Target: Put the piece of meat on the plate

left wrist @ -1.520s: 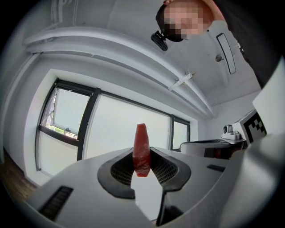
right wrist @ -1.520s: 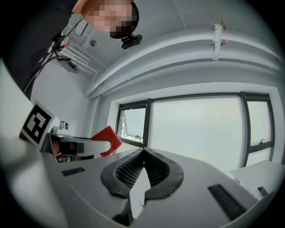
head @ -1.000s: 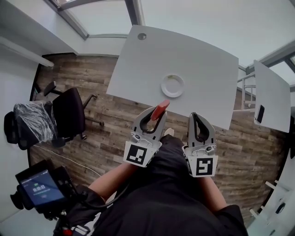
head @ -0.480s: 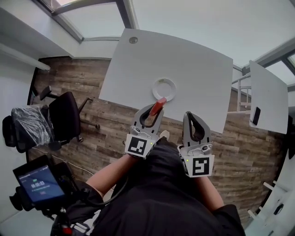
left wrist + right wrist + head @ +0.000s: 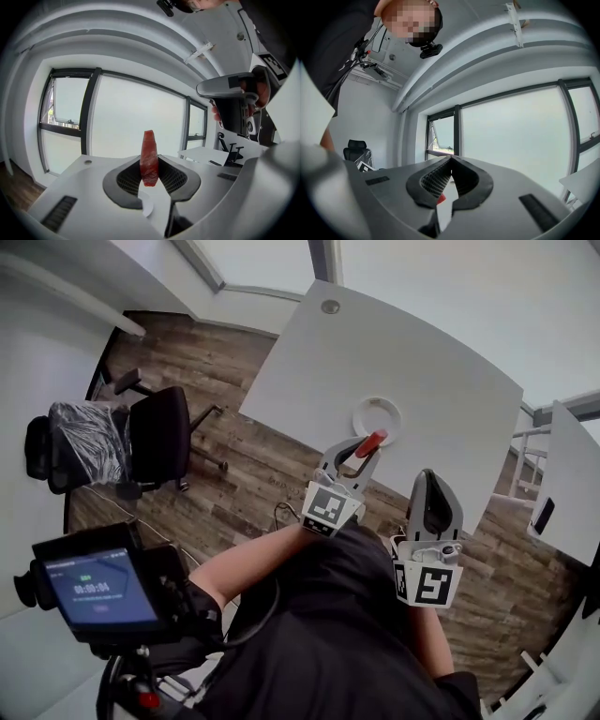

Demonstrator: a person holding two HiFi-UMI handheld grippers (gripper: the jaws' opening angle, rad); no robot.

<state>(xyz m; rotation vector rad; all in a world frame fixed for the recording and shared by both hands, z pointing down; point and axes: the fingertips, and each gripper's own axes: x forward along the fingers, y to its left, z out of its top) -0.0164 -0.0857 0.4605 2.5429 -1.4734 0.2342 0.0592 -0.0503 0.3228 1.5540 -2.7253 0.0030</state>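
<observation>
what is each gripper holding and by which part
The left gripper holds the piece of meat by its lower half, top end free; the right gripper is shut on nothing.

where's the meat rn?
The piece of meat is clamped upright in the left gripper. In the head view it hangs just right of centre, at the near rim of the white plate on the table.

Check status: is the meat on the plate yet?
Not yet. Done: the piece of meat is picked up, clamped upright in the left gripper. In hand: in the head view it hangs at the near rim of the plate. Left: set it on the plate and release. The right gripper is shut and empty.
</observation>
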